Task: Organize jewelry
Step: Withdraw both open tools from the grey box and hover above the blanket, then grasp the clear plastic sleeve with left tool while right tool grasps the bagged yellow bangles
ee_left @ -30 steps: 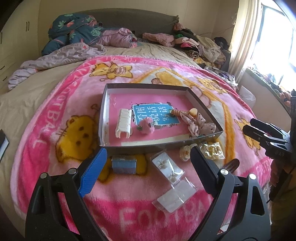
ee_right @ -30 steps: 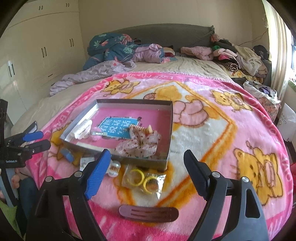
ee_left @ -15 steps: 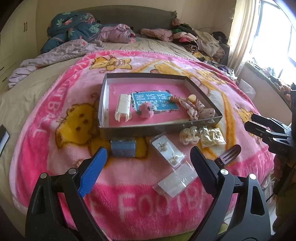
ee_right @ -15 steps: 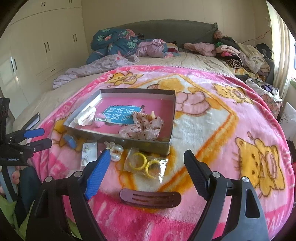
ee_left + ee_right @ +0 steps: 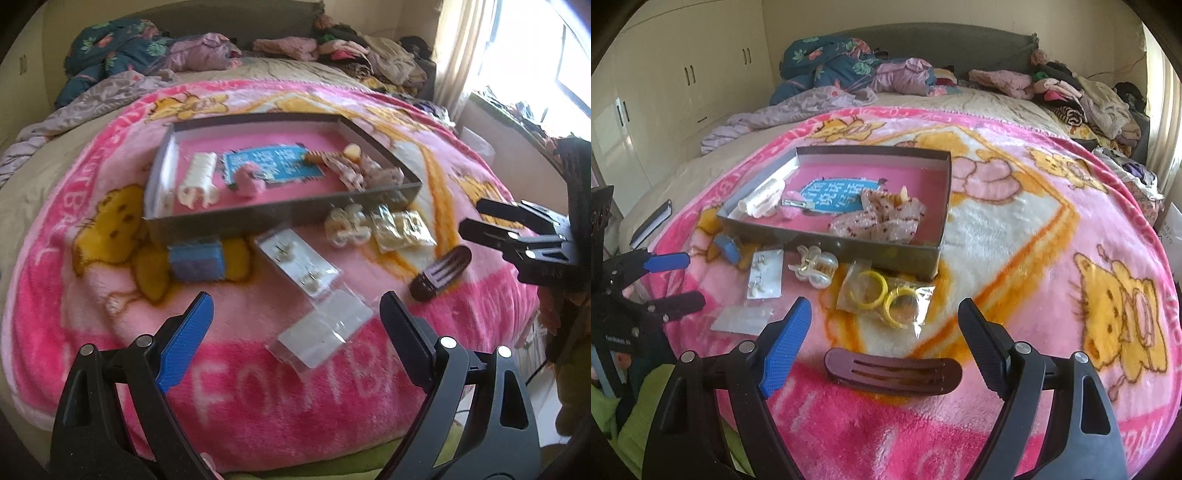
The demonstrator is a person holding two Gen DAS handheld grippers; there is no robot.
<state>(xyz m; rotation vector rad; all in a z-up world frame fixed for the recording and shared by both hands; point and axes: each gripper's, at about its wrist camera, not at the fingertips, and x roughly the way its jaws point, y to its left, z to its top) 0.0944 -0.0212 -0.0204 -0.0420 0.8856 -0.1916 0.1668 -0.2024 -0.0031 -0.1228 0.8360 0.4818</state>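
A grey box [image 5: 280, 216] [image 5: 886, 248] with a pink floor lies on the pink blanket; it holds a white clip [image 5: 197, 179], a pink ornament [image 5: 249, 182], a blue card and a spotted scrunchie [image 5: 882, 218]. In front of it lie a blue block [image 5: 197, 258], an earring card [image 5: 299, 260] [image 5: 764, 273], a clear bag [image 5: 325, 334], a pearly claw clip [image 5: 814, 267], a bag of yellow rings [image 5: 886, 295] and a brown hair clip [image 5: 894, 371] [image 5: 441, 271]. My left gripper [image 5: 295, 321] is open above the clear bag. My right gripper [image 5: 884, 334] is open just behind the brown clip.
Piles of clothes and bedding [image 5: 849, 70] lie at the head of the bed. Wardrobe doors [image 5: 683, 85] stand at the left, a window [image 5: 535, 55] at the right. A dark notebook [image 5: 652, 221] lies at the bed's left edge.
Both grippers have drawn back and risen a little, so the box and loose items sit farther ahead. Both stay open and empty. Nothing on the blanket has moved.
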